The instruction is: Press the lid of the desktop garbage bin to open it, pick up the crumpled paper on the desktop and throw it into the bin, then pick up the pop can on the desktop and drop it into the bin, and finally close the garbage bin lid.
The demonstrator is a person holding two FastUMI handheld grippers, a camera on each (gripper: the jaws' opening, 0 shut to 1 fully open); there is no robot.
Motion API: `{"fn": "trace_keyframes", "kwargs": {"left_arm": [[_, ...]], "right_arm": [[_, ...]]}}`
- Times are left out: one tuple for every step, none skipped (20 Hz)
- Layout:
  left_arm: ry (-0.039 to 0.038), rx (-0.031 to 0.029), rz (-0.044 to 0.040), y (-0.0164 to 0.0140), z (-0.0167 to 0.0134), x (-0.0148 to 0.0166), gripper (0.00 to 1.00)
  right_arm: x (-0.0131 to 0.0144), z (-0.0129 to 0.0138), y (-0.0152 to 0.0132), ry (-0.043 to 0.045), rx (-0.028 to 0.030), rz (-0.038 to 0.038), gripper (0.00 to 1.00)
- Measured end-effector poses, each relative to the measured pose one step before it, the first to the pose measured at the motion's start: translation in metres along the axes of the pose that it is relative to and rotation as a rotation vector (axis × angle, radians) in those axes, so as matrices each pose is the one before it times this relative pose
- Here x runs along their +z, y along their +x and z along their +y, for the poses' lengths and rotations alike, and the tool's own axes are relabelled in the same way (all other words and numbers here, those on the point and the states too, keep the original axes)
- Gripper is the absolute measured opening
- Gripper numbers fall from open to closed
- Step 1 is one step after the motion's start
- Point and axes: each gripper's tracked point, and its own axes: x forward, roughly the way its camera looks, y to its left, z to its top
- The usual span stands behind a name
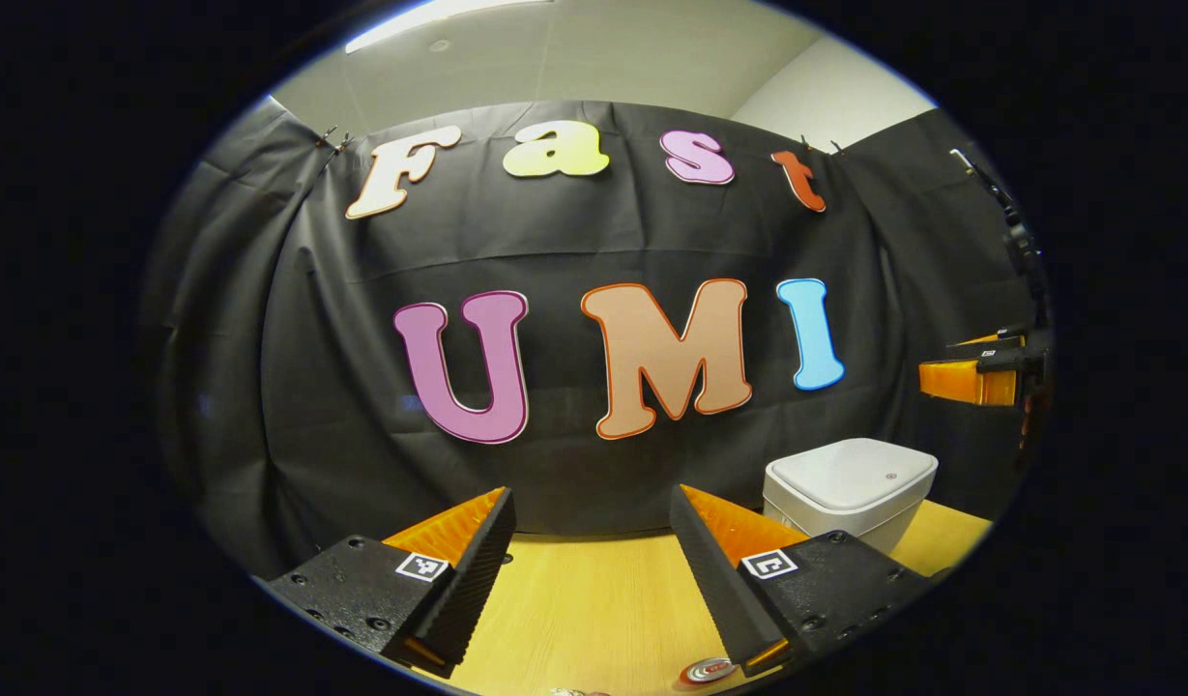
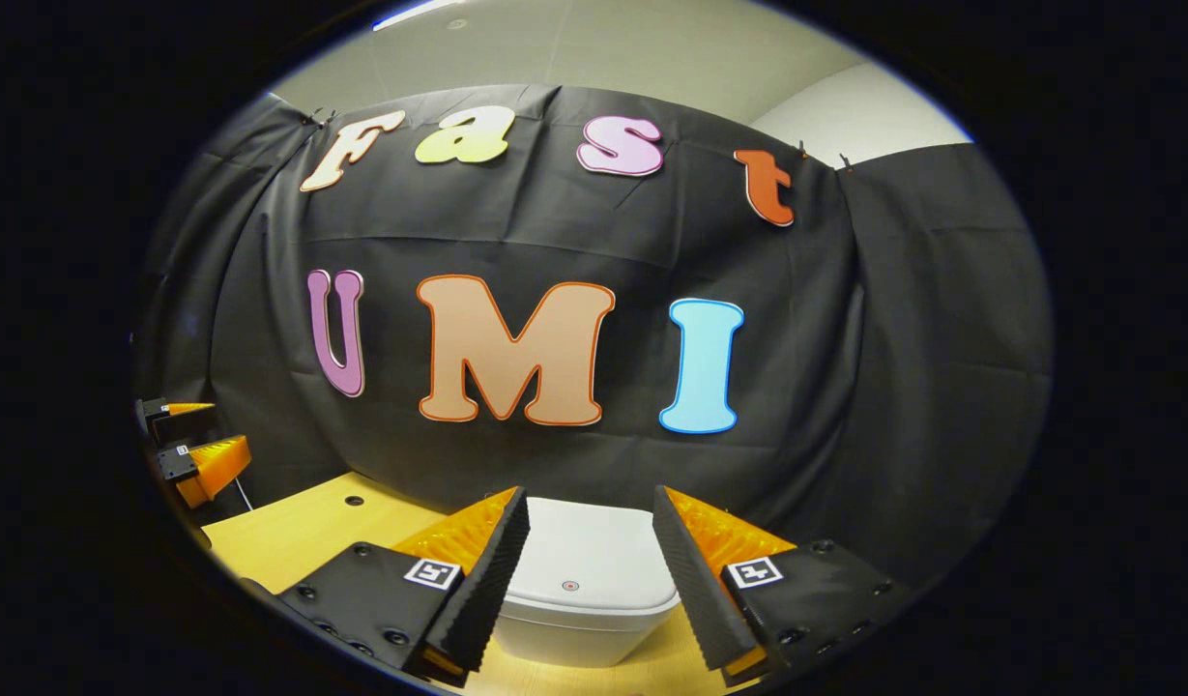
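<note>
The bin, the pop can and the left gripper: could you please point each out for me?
bin [image 2: 579, 565]: right gripper view, top of its closed lid.
pop can [image 1: 707, 670]: left gripper view, its top end at the bottom edge.
left gripper [image 1: 594, 570]: left gripper view, midway between its fingertips.

The left gripper [image 1: 591, 503] hangs above the wooden tabletop [image 1: 594, 599], its fingers [image 1: 478, 561] spread wide with nothing between them. A white garbage bin [image 1: 850, 488] sits to the right, lid down. The top of a pop can [image 1: 707, 670] peeks out at the bottom edge. The right gripper [image 1: 980, 372] floats at the far right.
</note>
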Motion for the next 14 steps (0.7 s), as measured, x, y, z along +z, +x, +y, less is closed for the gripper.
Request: {"fn": "trace_keyframes", "kwargs": {"left_arm": [[0.00100,0.00357,0.00292,0.00002,0.00191,-0.00059,0.94],[0.00048,0.00429,0.00260,0.00049,0.00174,-0.00157,0.94],[0.00005,0.00304,0.00389,0.00060,0.00168,-0.00048,0.94],[-0.00050,0.00324,0.00390,0.00071,0.00136,-0.00075,0.94],[-0.00153,0.00286,0.00275,0.00003,0.00168,-0.00237,0.94],[-0.00067,0.00337,0.00445,0.00074,0.00125,-0.00101,0.94],[-0.00089,0.00403,0.00434,0.00104,0.00178,-0.00218,0.94],[-0.00179,0.00294,0.00265,0.00102,0.00097,-0.00183,0.94],[-0.00188,0.00411,0.00451,0.00126,0.00127,-0.00133,0.95],[-0.00229,0.00302,0.00464,0.00068,0.00117,-0.00143,0.95],[-0.00278,0.00346,0.00749,0.00100,0.00056,-0.00365,0.95],[-0.00234,0.00240,0.00434,0.00089,0.00049,-0.00161,0.95],[-0.00127,0.00273,0.00534,0.00016,0.00068,-0.00305,0.94],[-0.00025,0.00447,0.00335,0.00126,0.00068,-0.00104,0.95]], "right_arm": [[0.00081,0.00016,0.00320,-0.00286,-0.00510,0.00163,0.82],[-0.00173,0.00220,0.00303,0.00213,0.01141,0.00807,0.75],[-0.00320,-0.00028,0.00369,0.00365,-0.00234,0.00923,0.74],[-0.00270,0.00065,0.00179,0.00441,-0.00115,0.01444,0.61],[-0.00316,-0.00021,0.00272,0.00640,-0.00096,0.01387,0.54],[-0.00229,-0.00040,0.00337,0.00566,-0.00558,0.01206,0.46],[-0.00245,-0.00120,0.00389,0.00273,-0.00491,0.01127,0.38],[-0.00407,0.00028,0.00274,0.00279,0.00660,0.01150,0.29],[-0.00219,-0.00013,0.00062,-0.00369,-0.00512,0.01032,0.21],[-0.00367,-0.00083,0.00514,-0.00360,0.00556,0.00908,0.11],[-0.00641,-0.00160,0.00694,-0.00956,-0.01070,0.01563,0.10],[-0.00387,-0.00061,0.00065,-0.00286,0.00149,0.01275,0.04],[-0.00806,-0.00228,0.00048,-0.00384,-0.01795,0.01999,0.04],[-0.00664,0.00159,0.00462,0.00625,0.01300,0.02210,0.03]]}}
